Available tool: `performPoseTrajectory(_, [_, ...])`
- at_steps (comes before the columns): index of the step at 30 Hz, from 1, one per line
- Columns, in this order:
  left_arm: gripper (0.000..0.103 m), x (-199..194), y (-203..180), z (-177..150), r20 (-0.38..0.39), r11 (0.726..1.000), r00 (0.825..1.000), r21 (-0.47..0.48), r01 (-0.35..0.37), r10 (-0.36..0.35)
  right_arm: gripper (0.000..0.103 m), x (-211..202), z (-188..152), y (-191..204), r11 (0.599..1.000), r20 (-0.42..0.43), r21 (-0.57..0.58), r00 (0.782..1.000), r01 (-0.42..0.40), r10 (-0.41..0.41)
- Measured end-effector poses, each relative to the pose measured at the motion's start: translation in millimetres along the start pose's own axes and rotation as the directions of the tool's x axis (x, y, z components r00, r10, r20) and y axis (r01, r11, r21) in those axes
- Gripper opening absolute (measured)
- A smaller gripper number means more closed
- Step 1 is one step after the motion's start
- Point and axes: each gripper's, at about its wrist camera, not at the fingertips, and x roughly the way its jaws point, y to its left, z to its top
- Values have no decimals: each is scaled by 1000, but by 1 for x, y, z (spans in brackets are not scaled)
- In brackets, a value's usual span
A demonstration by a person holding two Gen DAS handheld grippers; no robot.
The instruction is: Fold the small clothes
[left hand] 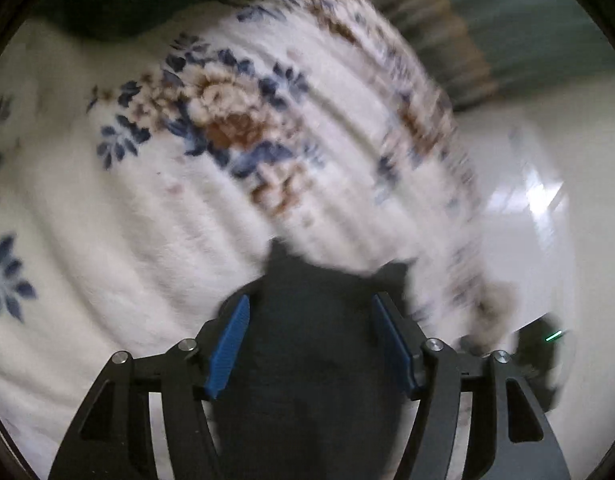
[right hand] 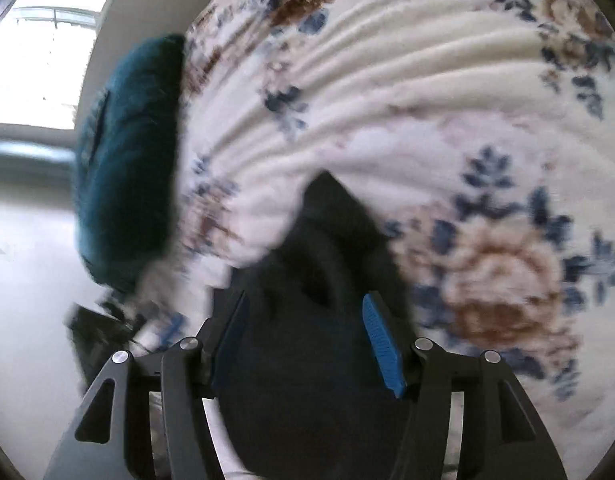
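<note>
On floral blanket [left hand: 107, 208], dark garment [left hand: 307, 320] between both spread grippers, left gripper [left hand: 311, 344], right gripper [right hand: 307, 344]

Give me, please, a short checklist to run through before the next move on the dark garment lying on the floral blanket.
1. Left gripper open, pads clear of the cloth: ok.
2. Right gripper open: ok.
3. Dark garment lying on the floral blanket: ok.
4. Garment folded neatly, edges aligned: cannot tell, pictures blurred.
5. Teal cushion apart from the garment: ok.
</note>
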Motion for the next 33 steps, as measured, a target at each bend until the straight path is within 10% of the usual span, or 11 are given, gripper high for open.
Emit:
performPoseTrajectory(3, [59, 32, -2, -4, -67, 995, 994, 64, -79, 84, 61, 21, -5, -7, 996, -33, -48, 997, 70, -72])
performPoseTrajectory(6, [13, 52, -4, -7, -79, 989, 990, 103, -106, 115, 57, 56, -2, -9, 995, -83, -70, 993, 77, -83])
performPoseTrajectory(8, [13, 42, -7, -10, -36, 991, 994, 91, -96, 100, 8, 72, 0, -5, 988, -86, -109, 989, 110, -120])
performPoseTrajectory(9, [7, 32, -8, -10, 0, 992, 996, 90, -91, 92, 7, 73, 1, -2, 986, -77, -117, 988, 123, -132])
performPoseTrajectory(13, [7, 14, -9, -1, 53, 994, 995, 75, -84, 80, 6, 52, 2, 17, 978, 4, -180, 995, 103, -104])
performPoseTrajectory(21, [15, 64, 32, 24, -99, 994, 991, -40, -98, 94, 6, 86, 36, 4, 963, -44, -164, 974, 213, -223])
performPoseTrajectory(25, [67, 6, 29, -1, -43, 999, 999, -37, -22, 21, 33, 84, 44, -3, 977, -126, -145, 976, 157, -175])
performPoseTrajectory(28, [73, -44, 37, -45, 32, 994, 998, -94, 55, -52, 66, 58, 39, -10, 982, -170, -175, 980, 69, -99])
performPoseTrajectory(33, [76, -83, 49, -169, 79, 952, 992, -281, 122, -103, 79, 40, 18, -30, 978, -315, -207, 948, -24, -44])
